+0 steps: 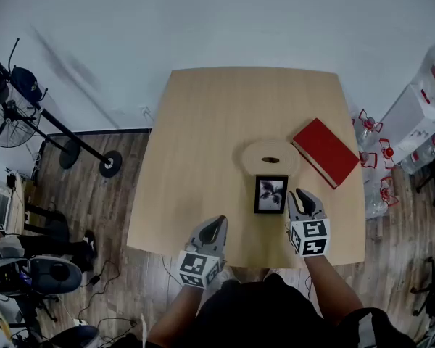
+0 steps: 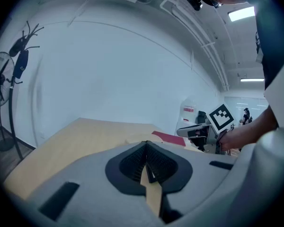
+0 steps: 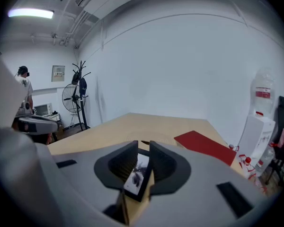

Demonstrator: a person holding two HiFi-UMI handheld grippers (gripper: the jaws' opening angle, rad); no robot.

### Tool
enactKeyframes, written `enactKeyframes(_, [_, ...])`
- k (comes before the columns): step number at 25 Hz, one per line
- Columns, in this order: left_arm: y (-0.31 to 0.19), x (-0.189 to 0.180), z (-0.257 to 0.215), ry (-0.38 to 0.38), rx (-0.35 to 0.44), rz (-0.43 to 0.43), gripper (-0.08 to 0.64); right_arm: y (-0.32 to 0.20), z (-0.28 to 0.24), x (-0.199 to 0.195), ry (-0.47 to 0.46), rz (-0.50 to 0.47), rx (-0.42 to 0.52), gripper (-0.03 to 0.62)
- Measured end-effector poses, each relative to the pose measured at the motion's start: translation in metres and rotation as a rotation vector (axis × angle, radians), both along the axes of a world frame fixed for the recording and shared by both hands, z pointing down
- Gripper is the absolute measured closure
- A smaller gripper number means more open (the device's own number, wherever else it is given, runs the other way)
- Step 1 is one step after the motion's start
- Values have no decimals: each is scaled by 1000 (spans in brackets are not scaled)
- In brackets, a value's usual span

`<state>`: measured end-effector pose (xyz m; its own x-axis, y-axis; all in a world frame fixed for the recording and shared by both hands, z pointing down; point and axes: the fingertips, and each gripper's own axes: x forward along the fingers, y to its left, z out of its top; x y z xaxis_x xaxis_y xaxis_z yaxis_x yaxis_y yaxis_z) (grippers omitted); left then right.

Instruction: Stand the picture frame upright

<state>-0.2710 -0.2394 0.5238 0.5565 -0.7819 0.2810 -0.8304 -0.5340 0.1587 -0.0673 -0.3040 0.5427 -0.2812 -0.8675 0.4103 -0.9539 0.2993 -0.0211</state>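
From the head view, I read this as the approach step: the frame [image 1: 270,193] is not yet gripped. It sits near the front edge of the table [image 1: 203,136], its glossy black border and dark print facing up at the camera. I cannot tell whether it lies flat or leans back. Just behind it is a round pale wooden disc [image 1: 257,158] with a short dark slot, possibly a stand. A flat red book [image 1: 325,152] lies to the disc's right. My right tool [image 1: 301,198] hangs just beside the frame's right edge, and my left tool [image 1: 216,227] is off to the frame's left, apart from it. In the left gripper view, the ribbed dark pads meet at the tip with nothing between them, so that tool is closed and empty, with smooth matte tabletop ahead. In the right gripper view, the jaws stand about half apart. The frame [image 3: 136,174] shows tilted through the gap, thin and hard-edged, and as far as I can judge the pads are not pressing it. Next I would bring the right tool down onto one thin edge. The slick border may slip, so I would close squarely before tipping it up.
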Motion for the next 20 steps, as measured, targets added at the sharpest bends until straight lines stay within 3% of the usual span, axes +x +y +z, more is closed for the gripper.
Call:
enactKeyframes(11, [-3, 34, -15, 6, 26, 97, 565, 32, -35, 6, -11, -2, 55, 572])
enactKeyframes(20, [-3, 51, -17, 1, 26, 135, 565, 42, -49, 21, 16, -5, 61, 581])
